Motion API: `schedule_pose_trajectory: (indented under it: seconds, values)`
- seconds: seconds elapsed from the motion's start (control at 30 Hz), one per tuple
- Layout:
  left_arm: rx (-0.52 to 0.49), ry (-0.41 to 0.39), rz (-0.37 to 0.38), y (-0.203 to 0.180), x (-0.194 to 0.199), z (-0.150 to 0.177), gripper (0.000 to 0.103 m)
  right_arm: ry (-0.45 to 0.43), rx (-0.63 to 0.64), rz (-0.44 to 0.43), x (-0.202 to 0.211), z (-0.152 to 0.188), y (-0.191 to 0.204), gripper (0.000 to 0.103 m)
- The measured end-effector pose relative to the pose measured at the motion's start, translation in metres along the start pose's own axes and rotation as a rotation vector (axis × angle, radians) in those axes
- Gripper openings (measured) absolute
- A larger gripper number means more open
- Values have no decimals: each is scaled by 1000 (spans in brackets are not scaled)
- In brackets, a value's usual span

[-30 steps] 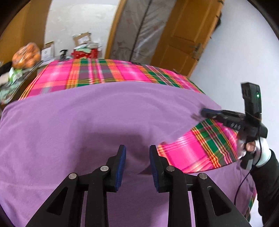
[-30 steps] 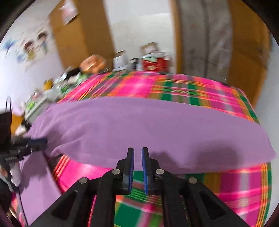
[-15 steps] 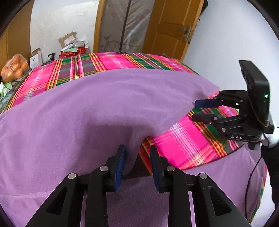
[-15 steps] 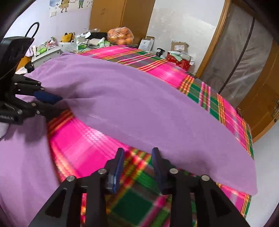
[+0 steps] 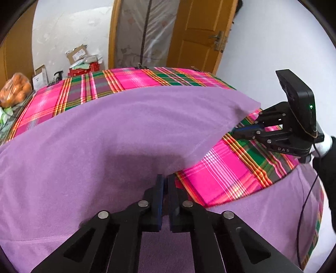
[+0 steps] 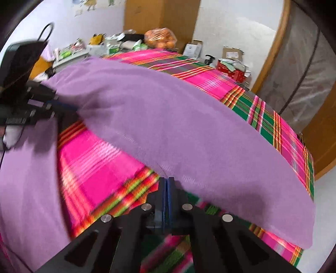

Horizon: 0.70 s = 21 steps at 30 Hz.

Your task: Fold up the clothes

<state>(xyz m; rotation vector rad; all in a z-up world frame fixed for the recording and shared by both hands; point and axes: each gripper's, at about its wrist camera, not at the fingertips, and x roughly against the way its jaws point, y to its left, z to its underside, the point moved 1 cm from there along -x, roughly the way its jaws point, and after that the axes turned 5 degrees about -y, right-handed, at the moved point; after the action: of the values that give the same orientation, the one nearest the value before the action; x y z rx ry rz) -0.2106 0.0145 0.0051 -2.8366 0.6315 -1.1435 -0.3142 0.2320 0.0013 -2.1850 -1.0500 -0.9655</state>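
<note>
A lived-in home, most likely a bedroom. A wide flat surface under a pink-and-green plaid cover (image 5: 130, 80) fills the room and reads as a bed, though its frame is hidden. Wooden panel door (image 5: 201, 35) with metal latch; a doorway hung with clear plastic sheeting (image 5: 145, 33). Household clutter along the far wall: cardboard boxes (image 5: 78, 55), a bag of oranges (image 6: 160, 38), a wooden wardrobe (image 6: 159, 14). Children's cartoon stickers (image 6: 90, 4) on the white wall.
</note>
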Motion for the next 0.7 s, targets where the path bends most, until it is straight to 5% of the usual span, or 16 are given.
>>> schedule_pose_trajectory:
  seconds: [0.2,0.27,0.33,0.7]
  values:
    - [-44,-22,20,-5,16,1,0,-19,-37,40,11,14,-11,2]
    - [-31,-45,26,-2,21,-1,0,-37,-37,74,12,14,-13,22]
    - [6,-55,34,4,23,-3,0,-54,-37,108,14,15,-15,32]
    - [229,-75,-28,55,20,0,5,-89,128,6,-18,-31,42,32]
